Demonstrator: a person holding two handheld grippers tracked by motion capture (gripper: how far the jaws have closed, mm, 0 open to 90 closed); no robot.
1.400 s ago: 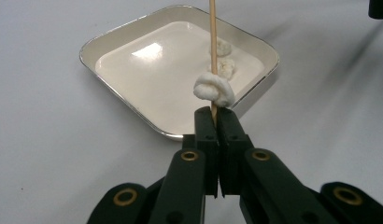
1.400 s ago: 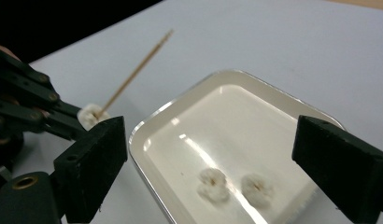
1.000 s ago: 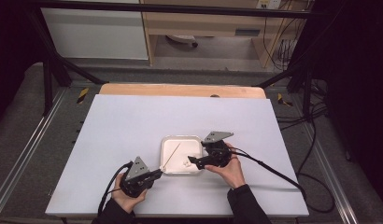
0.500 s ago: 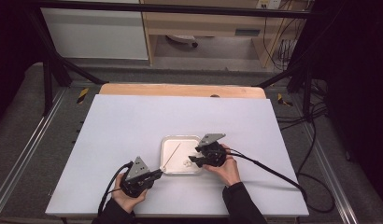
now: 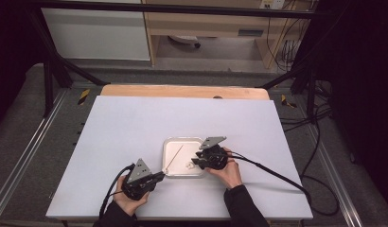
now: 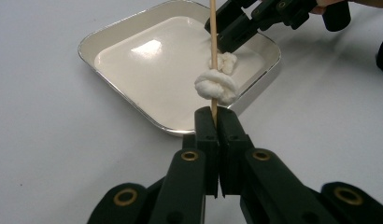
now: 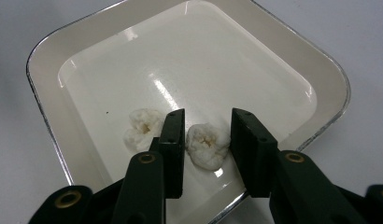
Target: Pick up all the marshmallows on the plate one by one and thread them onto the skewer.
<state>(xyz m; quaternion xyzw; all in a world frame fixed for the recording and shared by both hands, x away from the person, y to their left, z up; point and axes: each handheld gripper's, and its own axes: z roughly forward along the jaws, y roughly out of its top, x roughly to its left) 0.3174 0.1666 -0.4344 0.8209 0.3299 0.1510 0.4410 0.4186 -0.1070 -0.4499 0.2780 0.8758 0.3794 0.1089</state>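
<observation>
L hand-held gripper is clenched on a thin wooden skewer, jaws pressed tight on its lower end. One white marshmallow is already threaded on the skewer, just above the jaw tips. In the high view the L hand-held gripper sits at the near-left corner of the tray, w/ the skewer slanting up over the tray.

R hand-held gripper is down inside the cream tray, jaws just been closing around a second marshmallow, which sits between them. L jaw looks right against it; a slim gap shows on the R side, so no firm squeeze yet. A third marshmallow lies on the tray floor just outside the L jaw, near touching it.

High view: R hand-held gripper at the tray's right edge, on the white table; both hands near the table's front edge.
</observation>
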